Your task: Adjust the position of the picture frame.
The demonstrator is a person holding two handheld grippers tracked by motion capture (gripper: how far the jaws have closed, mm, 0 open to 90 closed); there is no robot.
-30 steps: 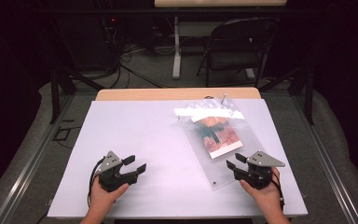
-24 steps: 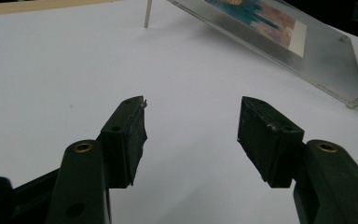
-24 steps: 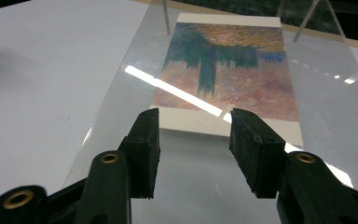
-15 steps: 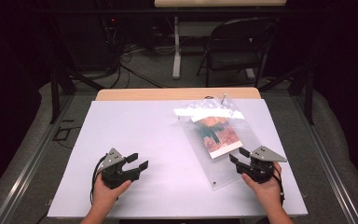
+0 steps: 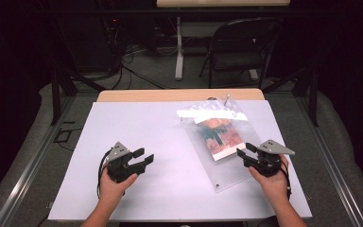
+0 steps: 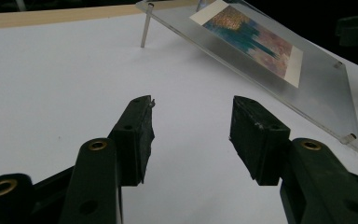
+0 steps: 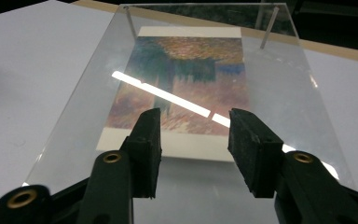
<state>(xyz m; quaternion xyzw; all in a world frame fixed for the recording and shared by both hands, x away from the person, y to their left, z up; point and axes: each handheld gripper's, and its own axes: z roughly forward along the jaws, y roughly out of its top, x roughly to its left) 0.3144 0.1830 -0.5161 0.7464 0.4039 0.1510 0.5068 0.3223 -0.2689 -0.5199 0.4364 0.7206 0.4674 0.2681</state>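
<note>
One acrylic frame (image 5: pixel 220 142) holds one print; two tongs (image 5: pixel 139 158) (image 5: pixel 246 152), released, seemingly narrowing.

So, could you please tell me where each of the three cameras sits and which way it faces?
High view: fixed above the person's side, looking forward and down on the white table; both hands show, with the left gripper and right gripper.
Left gripper view: rides on the left gripper, looking low across the table toward the tilted clear acrylic picture frame; its black jaws stand apart.
Right gripper view: rides on the right gripper, looking along the frame; jaws apart.
All three share the frame and table.
</note>
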